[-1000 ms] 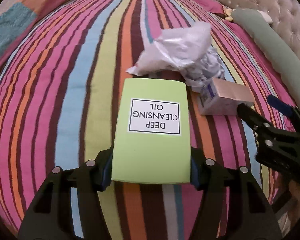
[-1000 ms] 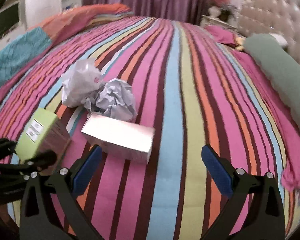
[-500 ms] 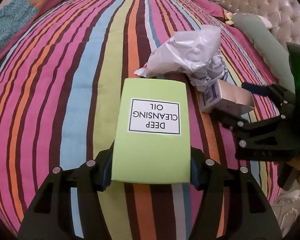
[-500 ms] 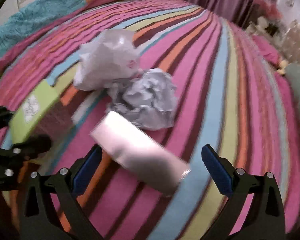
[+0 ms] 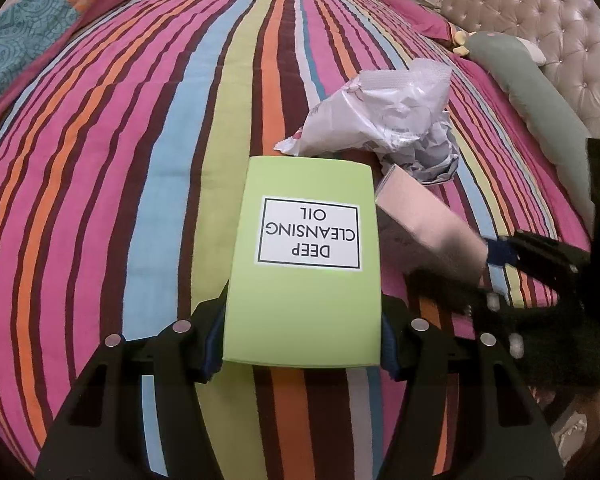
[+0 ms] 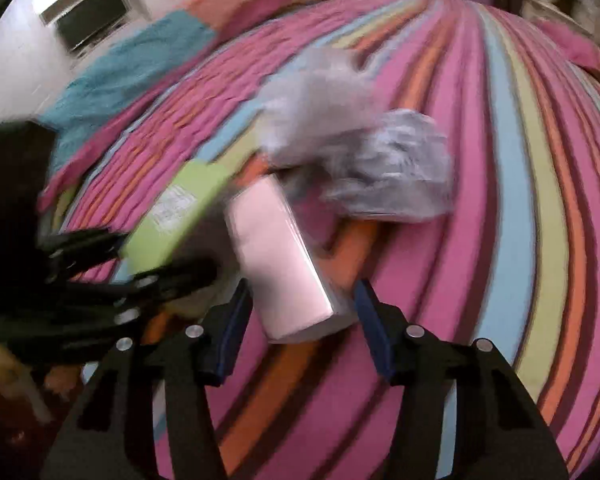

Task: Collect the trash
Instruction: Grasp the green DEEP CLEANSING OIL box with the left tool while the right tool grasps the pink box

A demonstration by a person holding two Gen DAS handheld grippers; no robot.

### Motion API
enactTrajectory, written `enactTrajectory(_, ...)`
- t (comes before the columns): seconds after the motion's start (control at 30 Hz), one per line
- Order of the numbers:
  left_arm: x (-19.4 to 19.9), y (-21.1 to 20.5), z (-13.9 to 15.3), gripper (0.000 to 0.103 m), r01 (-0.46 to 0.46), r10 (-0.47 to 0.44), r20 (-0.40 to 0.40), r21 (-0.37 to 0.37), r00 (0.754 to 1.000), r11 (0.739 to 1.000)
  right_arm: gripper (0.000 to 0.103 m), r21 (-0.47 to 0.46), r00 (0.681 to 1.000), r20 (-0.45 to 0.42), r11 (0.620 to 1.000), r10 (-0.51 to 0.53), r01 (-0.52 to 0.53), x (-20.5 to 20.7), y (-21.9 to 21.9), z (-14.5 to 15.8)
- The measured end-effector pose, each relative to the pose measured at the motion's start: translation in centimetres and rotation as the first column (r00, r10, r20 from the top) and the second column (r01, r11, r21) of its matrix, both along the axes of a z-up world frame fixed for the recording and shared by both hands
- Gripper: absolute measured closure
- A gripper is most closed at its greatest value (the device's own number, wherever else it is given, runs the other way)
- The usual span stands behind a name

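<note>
My left gripper (image 5: 302, 336) is shut on a lime-green box (image 5: 304, 256) labelled "Deep Cleansing Oil", held above the striped bedspread (image 5: 120, 168). My right gripper (image 6: 300, 316) has its fingers on both sides of a pale pink box (image 6: 280, 264), which looks lifted and tilted; the view is blurred. The pink box (image 5: 424, 216) and the right gripper (image 5: 488, 280) also show just right of the green box. A crumpled white plastic bag (image 5: 380, 116) and a grey paper ball (image 5: 436, 156) lie beyond the boxes.
A green bolster pillow (image 5: 540, 100) and a tufted headboard (image 5: 548, 20) are on the right. A teal and orange blanket (image 5: 24, 40) lies at the far left. In the right wrist view a wall unit (image 6: 92, 20) shows at the upper left.
My right gripper has moved in leftward and narrowed around the pink box, which has turned and risen off the bed. My left gripper still holds the green box.
</note>
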State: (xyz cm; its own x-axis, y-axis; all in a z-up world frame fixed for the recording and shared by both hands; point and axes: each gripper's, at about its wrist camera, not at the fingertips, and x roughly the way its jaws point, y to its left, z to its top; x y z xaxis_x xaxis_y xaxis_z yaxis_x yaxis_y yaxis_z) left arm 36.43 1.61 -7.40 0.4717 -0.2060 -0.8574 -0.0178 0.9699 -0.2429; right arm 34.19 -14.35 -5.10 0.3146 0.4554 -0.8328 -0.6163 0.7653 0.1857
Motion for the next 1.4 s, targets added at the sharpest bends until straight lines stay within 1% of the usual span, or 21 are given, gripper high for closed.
enactTrajectory(0.07,0.0,0.2,0.0,0.045,-0.007,0.007,0.002,0.014,1.000,1.000,0.052,-0.056,0.997,0.050,0.997,0.057,-0.054,-1.3,1.3,0.4)
enactTrajectory(0.1,0.1,0.5,-0.1,0.045,-0.008,0.008,0.003,0.003,1.000,1.000,0.052,-0.069,0.996,0.063,0.996,0.061,-0.057,-1.5,1.6,0.5)
enactTrajectory(0.17,0.1,0.8,-0.1,0.045,-0.009,0.009,0.002,-0.014,1.000,1.000,0.052,-0.091,0.992,0.111,0.995,0.058,-0.048,-1.8,1.9,0.9)
enactTrajectory(0.23,0.1,0.8,-0.1,0.045,-0.004,0.004,0.002,-0.011,1.000,1.000,0.052,-0.139,0.982,0.187,0.990,0.040,-0.014,-1.9,2.2,1.1)
enactTrajectory(0.27,0.2,0.8,-0.1,0.045,0.001,-0.001,0.002,-0.007,1.000,1.000,0.052,-0.148,0.979,0.201,0.989,0.034,-0.004,-1.7,2.3,1.0)
enactTrajectory(0.33,0.2,0.8,-0.1,0.045,0.009,-0.009,0.005,0.013,1.000,1.000,0.052,-0.146,0.982,0.190,0.989,0.021,0.008,-1.0,2.1,0.6)
enactTrajectory(0.4,0.3,0.9,-0.2,0.045,0.010,-0.011,0.006,0.008,1.000,1.000,0.052,-0.163,0.984,0.178,0.986,-0.002,0.031,0.0,2.0,-0.2)
enactTrajectory(0.43,0.3,0.9,-0.2,0.045,0.011,-0.011,0.005,0.009,1.000,1.000,0.054,-0.171,0.986,0.167,0.985,-0.009,0.038,0.5,2.1,-0.6)
enactTrajectory(0.47,0.3,0.9,-0.2,0.045,0.012,-0.012,0.006,0.013,1.000,1.000,0.060,-0.173,0.989,0.145,0.984,-0.016,0.042,0.6,2.1,-1.1)
enactTrajectory(0.5,0.2,0.7,-0.1,0.045,0.016,-0.016,0.013,0.024,1.000,1.000,0.067,-0.166,0.992,0.120,0.985,-0.022,0.042,0.6,2.3,-1.5)
enactTrajectory(0.53,0.0,0.7,-0.1,0.045,0.016,-0.017,0.018,0.030,1.000,0.999,0.071,-0.157,0.992,0.118,0.986,-0.035,0.053,0.3,2.4,-1.5)
enactTrajectory(0.6,-0.6,0.9,0.1,0.045,0.001,-0.002,0.033,0.031,0.999,1.000,0.072,-0.142,0.986,0.140,0.984,-0.087,0.107,-0.5,2.4,-1.3)
enactTrajectory(0.67,-1.4,1.3,0.4,0.045,-0.008,0.008,0.036,0.000,0.999,1.000,0.072,-0.092,0.980,0.141,0.984,-0.137,0.151,-1.5,2.0,-0.9)
enactTrajectory(0.73,-2.6,1.4,0.7,0.045,-0.001,0.001,0.048,-0.002,0.999,1.000,0.072,-0.030,0.970,0.139,0.978,-0.198,0.204,-2.9,1.1,-0.3)
enactTrajectory(0.83,-5.0,1.4,1.3,0.045,0.011,-0.010,0.065,-0.010,0.998,1.000,0.072,0.062,0.953,0.115,0.960,-0.280,0.275,-5.3,-0.6,0.5)
enactTrajectory(0.87,-5.9,1.4,1.4,0.045,0.014,-0.013,0.068,-0.019,0.998,1.000,0.072,0.107,0.943,0.095,0.945,-0.319,0.309,-6.6,-1.5,0.7)
enactTrajectory(1.0,-10.2,1.3,1.8,0.045,0.030,-0.028,0.078,-0.037,0.997,0.999,0.072,0.198,0.906,0.026,0.891,-0.422,0.409,-10.1,-4.0,1.0)
enactTrajectory(1.1,-13.7,1.1,1.9,0.045,0.045,-0.045,0.089,-0.005,0.995,0.999,0.072,0.206,0.886,-0.012,0.866,-0.464,0.456,-12.7,-5.1,0.9)
enactTrajectory(1.2,-16.5,1.3,1.8,0.045,0.053,-0.050,0.079,-0.026,0.996,0.998,0.072,0.220,0.866,-0.036,0.841,-0.499,0.494,-15.1,-5.9,0.8)
enactTrajectory(1.27,-18.1,1.2,1.9,0.045,0.059,-0.057,0.082,-0.024,0.995,0.998,0.072,0.228,0.855,-0.048,0.828,-0.516,0.512,-16.3,-6.1,0.8)
enactTrajectory(1.4,-21.2,1.0,2.1,0.045,0.080,-0.081,0.093,0.020,0.992,0.997,0.072,0.237,0.836,-0.048,0.807,-0.547,0.541,-18.8,-6.9,1.3)
